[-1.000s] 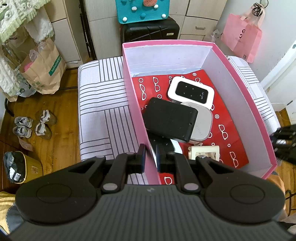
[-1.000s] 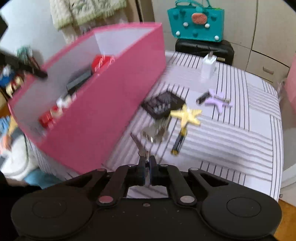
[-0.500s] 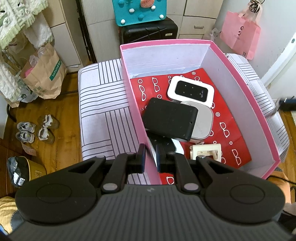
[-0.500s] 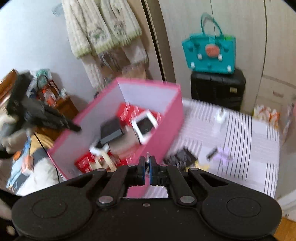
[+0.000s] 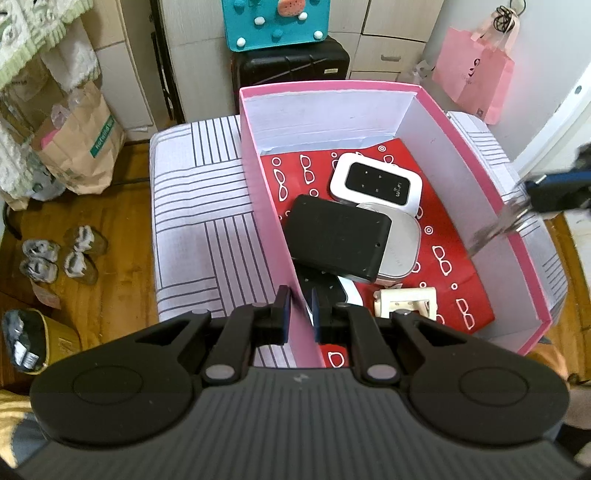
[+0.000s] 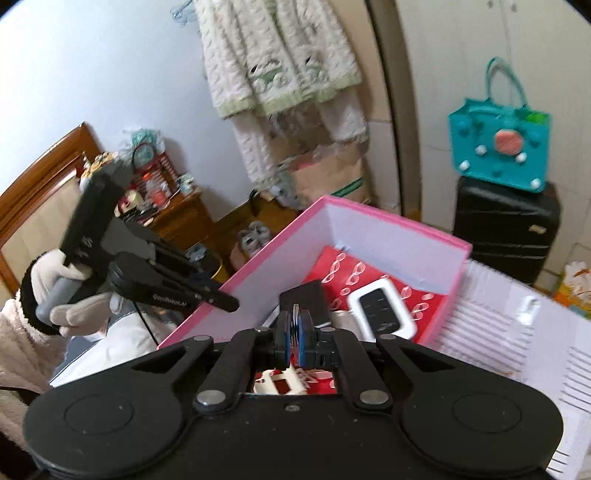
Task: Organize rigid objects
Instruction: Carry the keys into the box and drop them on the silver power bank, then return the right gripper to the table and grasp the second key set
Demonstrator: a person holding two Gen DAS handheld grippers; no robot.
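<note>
A pink box (image 5: 476, 155) lined with red paper stands on the striped cover (image 5: 199, 206). In it lie a white router (image 5: 376, 182), a black power bank (image 5: 338, 236), a silver case (image 5: 402, 243) and a cream bracket (image 5: 406, 301). My left gripper (image 5: 297, 310) is shut on the box's left wall; in the right wrist view a gloved hand (image 6: 55, 280) holds this left gripper (image 6: 221, 301). My right gripper (image 6: 294, 332) is shut on a thin silvery metal object (image 6: 295, 314) above the box. From the left wrist view that object (image 5: 495, 229) hangs blurred over the right wall.
A black suitcase (image 5: 291, 64) with a teal bag (image 5: 273, 22) stands behind the box, a pink bag (image 5: 476, 70) to its right. A paper bag (image 5: 81, 144) and shoes (image 5: 59, 254) are on the wooden floor at left. Striped cover (image 6: 517, 332) extends right of the box.
My right gripper rose from the striped cover beside the box and swung over the box's right wall, carrying the metal object. The left gripper kept its hold on the left wall.
</note>
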